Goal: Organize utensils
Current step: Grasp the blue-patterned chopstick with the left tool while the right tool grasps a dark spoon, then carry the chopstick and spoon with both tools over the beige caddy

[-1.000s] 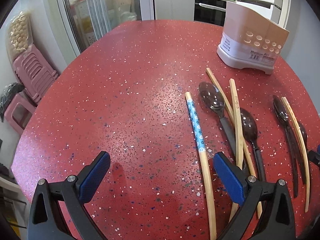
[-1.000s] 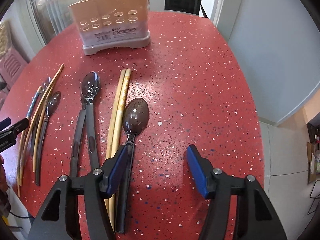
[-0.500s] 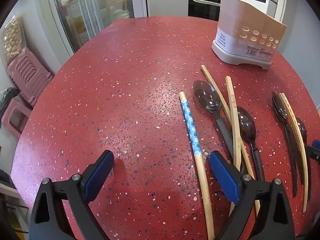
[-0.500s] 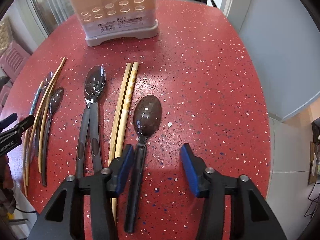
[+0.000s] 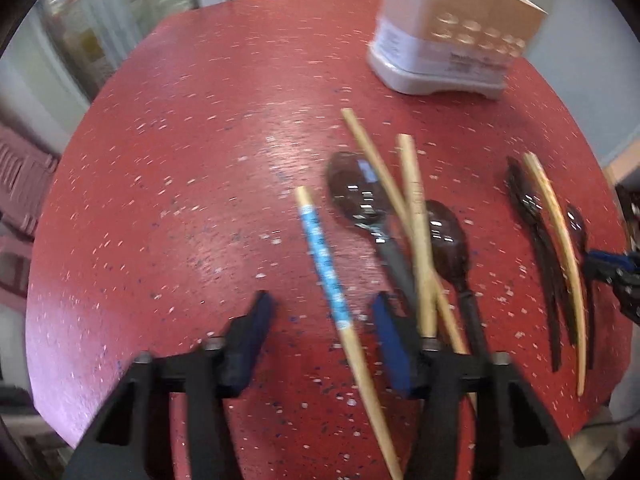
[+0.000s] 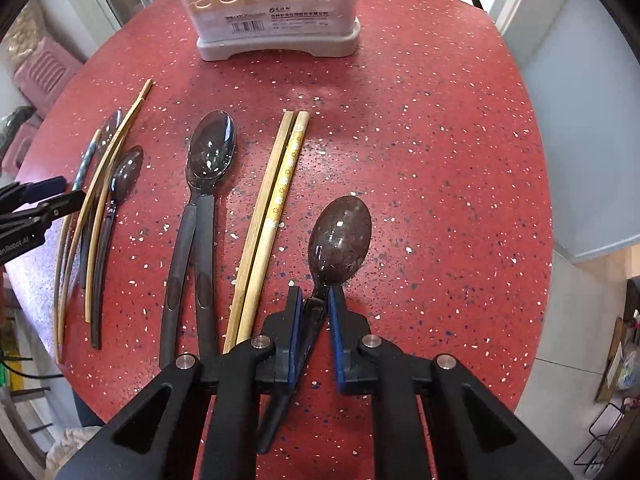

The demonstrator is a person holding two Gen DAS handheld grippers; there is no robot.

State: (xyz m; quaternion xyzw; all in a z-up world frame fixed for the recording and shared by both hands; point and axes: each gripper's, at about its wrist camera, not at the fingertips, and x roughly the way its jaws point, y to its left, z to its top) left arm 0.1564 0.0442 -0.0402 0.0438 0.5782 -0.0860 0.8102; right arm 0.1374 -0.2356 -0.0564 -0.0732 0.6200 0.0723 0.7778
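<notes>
Closing on a spoon at lower centre of the right-wrist view, the right claw had its jaws narrowing, both pads at the neck just below the bowl; the handle ran back under the claw. The spoon looked light, stiff and glossy, so probably slippery; the narrow neck or handle seemed the sound hold. In the left-wrist view, lower centre, the left claw was also closing, a blue-banded chopstick lying between its pads, untouched. Thin and rigid, it could roll; mid-shaft seemed best. At upper centre a holder stood on the red desk.
</notes>
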